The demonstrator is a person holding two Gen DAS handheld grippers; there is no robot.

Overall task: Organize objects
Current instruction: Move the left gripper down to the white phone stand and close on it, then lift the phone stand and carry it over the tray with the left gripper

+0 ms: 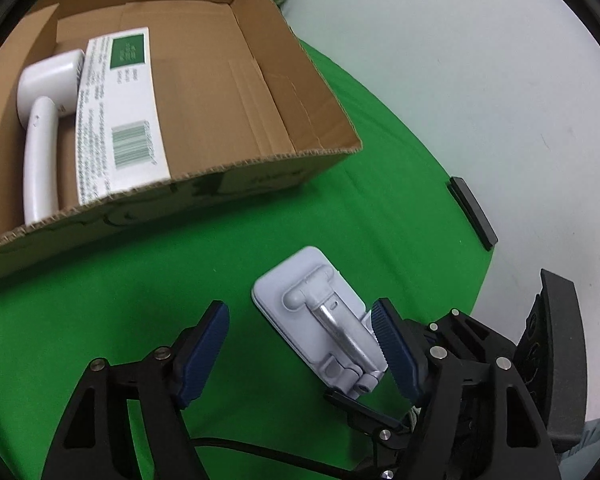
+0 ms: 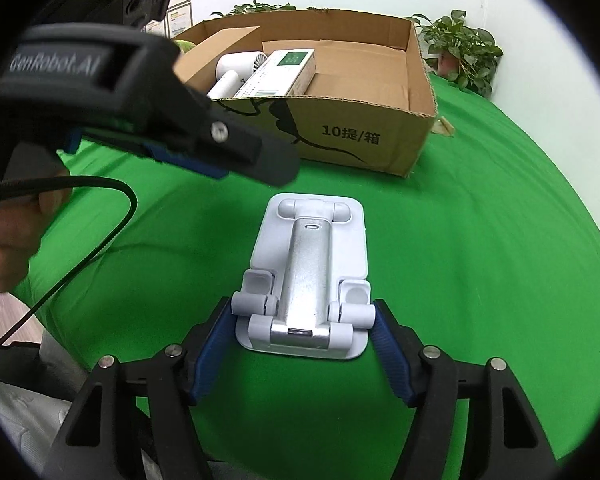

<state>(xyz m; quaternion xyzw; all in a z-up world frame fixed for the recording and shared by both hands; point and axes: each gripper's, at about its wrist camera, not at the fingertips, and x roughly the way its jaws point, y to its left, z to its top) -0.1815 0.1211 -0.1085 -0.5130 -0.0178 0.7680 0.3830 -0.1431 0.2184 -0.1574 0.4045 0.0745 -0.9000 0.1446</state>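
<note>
A white folding phone stand (image 2: 308, 276) with a silver arm lies flat on the green cloth (image 2: 480, 240). My right gripper (image 2: 305, 340) has its blue pads against both sides of the stand's near end, closed on it. The stand also shows in the left wrist view (image 1: 320, 312). My left gripper (image 1: 300, 348) is open and empty, hovering above and left of the stand; in the right wrist view it (image 2: 172, 148) hangs at upper left. An open cardboard box (image 1: 228, 168) behind holds a white hair dryer (image 1: 44, 120) and a white-green carton (image 1: 120, 108).
The box (image 2: 360, 136) stands at the back of the cloth, with potted plants (image 2: 460, 48) behind it by the wall. A black bar (image 1: 472, 212) lies at the cloth's right edge. A black cable (image 2: 80, 240) trails from the left gripper.
</note>
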